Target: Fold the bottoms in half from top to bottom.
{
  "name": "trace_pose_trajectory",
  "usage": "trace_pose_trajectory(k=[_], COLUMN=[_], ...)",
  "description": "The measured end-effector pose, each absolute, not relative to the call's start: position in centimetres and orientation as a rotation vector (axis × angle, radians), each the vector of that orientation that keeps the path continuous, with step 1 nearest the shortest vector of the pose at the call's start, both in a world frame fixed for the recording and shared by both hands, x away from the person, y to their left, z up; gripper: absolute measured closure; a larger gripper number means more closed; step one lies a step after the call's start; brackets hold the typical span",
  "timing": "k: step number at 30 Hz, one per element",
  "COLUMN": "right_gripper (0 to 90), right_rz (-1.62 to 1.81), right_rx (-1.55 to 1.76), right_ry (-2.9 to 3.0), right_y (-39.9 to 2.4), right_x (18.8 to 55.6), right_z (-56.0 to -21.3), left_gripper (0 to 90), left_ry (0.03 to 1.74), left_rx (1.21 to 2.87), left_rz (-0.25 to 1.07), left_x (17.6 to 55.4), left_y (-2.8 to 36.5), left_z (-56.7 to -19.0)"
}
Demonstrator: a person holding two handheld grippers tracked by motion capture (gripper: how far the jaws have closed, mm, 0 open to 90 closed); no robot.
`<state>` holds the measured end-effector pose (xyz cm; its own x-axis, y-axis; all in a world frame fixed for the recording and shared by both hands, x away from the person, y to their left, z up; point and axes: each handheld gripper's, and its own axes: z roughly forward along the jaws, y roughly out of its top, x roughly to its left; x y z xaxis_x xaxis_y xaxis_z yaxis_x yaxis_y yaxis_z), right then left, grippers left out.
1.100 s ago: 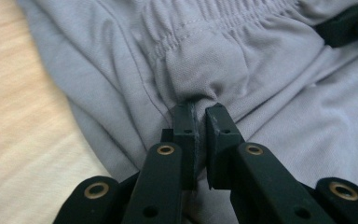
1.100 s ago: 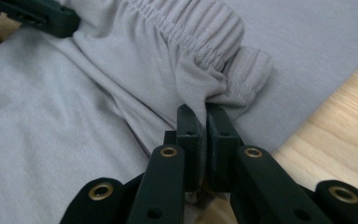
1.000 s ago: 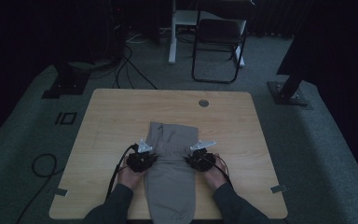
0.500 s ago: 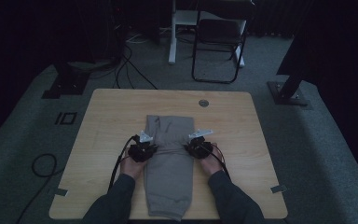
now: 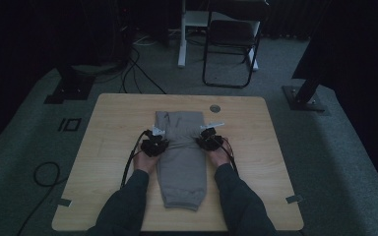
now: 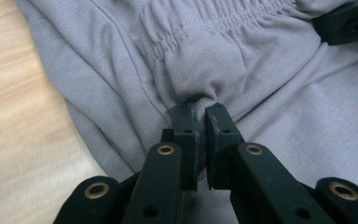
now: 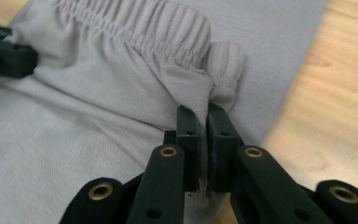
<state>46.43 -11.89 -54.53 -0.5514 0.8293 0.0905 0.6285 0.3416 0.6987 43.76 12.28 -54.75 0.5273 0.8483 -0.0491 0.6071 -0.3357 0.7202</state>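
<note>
A pair of grey sweatpants (image 5: 181, 157) lies lengthwise on the middle of a light wooden table (image 5: 103, 162), its far end folded over toward twelve o'clock and its cuffs toward six o'clock near the person's edge. The left gripper (image 6: 200, 109) is clamped tight on a pinch of grey fabric just below the gathered elastic waistband (image 6: 205, 28), at the garment's nine o'clock side. The right gripper (image 7: 203, 112) pinches the waistband's corner at three o'clock, though dim light blurs the high view's detail.

Trousers (image 5: 181, 157) lie mid-table (image 5: 275, 162), a chair (image 5: 231, 44) apparently standing behind.
</note>
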Motion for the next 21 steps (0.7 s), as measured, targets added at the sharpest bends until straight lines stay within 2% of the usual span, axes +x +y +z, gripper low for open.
trace_pose_trajectory(k=[9, 16, 21], right_gripper=[86.3, 86.9, 86.9], right_rz=[0.981, 1.002, 1.056], right_rx=[1.365, 1.368, 1.334], right_ry=[2.27, 2.266, 2.241], right_y=[-11.1, -11.3, -11.6], right_x=[48.7, 48.6, 48.2], right_z=[-54.4, -54.4, -53.2], left_gripper=[84.5, 85.0, 85.1], left_ry=[1.236, 1.233, 1.187], left_rx=[2.036, 2.046, 2.017], left_rz=[0.457, 0.446, 0.486], left_x=[45.9, 46.1, 45.5], left_y=[11.9, 12.0, 12.2], left_z=[-54.7, -54.3, -52.4])
